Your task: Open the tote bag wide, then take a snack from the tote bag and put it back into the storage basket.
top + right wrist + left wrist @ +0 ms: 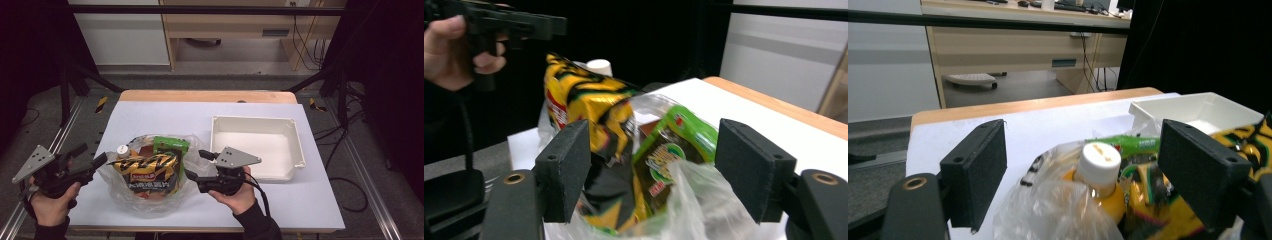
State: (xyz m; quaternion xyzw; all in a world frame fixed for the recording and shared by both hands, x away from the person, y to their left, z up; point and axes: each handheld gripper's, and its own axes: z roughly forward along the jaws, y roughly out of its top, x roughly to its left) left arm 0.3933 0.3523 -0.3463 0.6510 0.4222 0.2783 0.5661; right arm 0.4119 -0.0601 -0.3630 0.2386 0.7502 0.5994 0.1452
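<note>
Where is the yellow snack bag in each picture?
High view: yellow snack bag lies atop the clear plastic bag, lower middle.
Left gripper view: at the right edge, behind the right jaw.
Right gripper view: upper left of centre.
Shared landmark: the green packet beside it.

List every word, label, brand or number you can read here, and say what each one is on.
Nothing reads clearly enough to quote.
Yellow and black snack bag: large white characters and a red label, too blurred to read.
Green packet: a logo and print, too blurred in the right gripper view too.
Bottle's white cap: a faint mark, illegible.
White tray: no text.
</note>
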